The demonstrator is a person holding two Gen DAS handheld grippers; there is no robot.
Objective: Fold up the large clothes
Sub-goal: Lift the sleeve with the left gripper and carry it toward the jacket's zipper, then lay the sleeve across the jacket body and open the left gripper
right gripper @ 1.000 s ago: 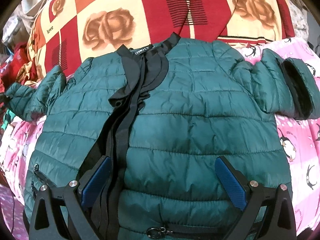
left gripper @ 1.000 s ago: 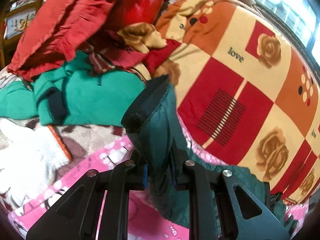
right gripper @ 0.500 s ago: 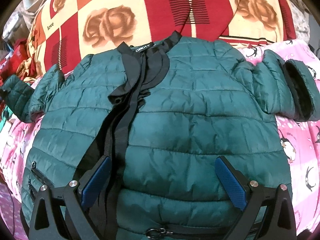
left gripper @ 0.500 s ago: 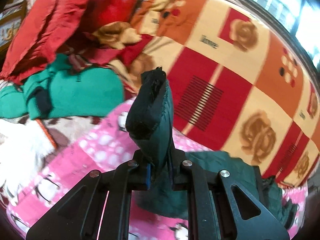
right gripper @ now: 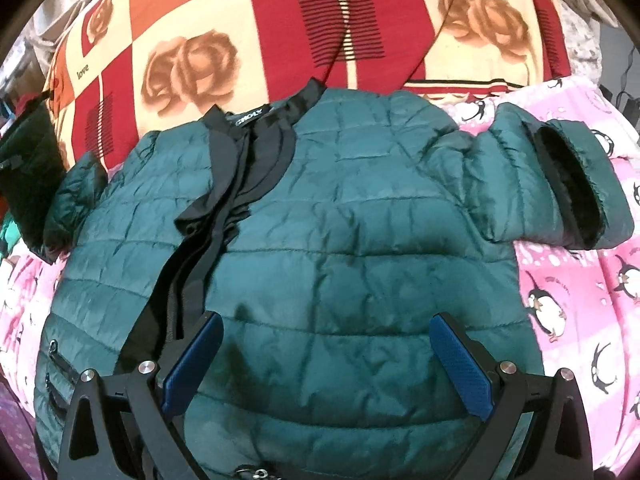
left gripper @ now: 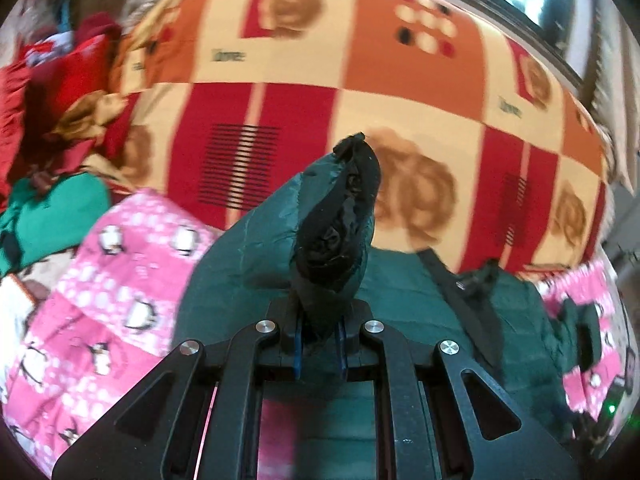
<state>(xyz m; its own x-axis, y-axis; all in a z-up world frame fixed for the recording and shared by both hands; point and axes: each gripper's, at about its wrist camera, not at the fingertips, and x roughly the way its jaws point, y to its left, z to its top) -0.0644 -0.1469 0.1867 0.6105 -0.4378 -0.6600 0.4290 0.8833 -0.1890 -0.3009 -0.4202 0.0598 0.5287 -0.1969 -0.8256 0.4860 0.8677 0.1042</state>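
A dark green quilted puffer jacket (right gripper: 352, 248) lies face up on the bed, collar at the far side, black zip lining showing. Its right sleeve (right gripper: 560, 192) lies out to the right with the black cuff open. My left gripper (left gripper: 319, 344) is shut on the jacket's left sleeve (left gripper: 332, 232) and holds the cuff upright above the jacket body (left gripper: 400, 300); that raised sleeve shows at the left edge of the right wrist view (right gripper: 28, 168). My right gripper (right gripper: 326, 364) is open, jaws wide apart, hovering over the jacket's lower front.
A red, orange and cream rose-patterned blanket (right gripper: 280, 40) lies behind the jacket. A pink penguin-print sheet (right gripper: 580, 300) covers the bed. A pile of red and green clothes (left gripper: 52, 140) sits at the far left in the left wrist view.
My left gripper has swung right with the sleeve, carrying it from beside the clothes pile towards the jacket body. My right gripper has stayed open over the jacket.
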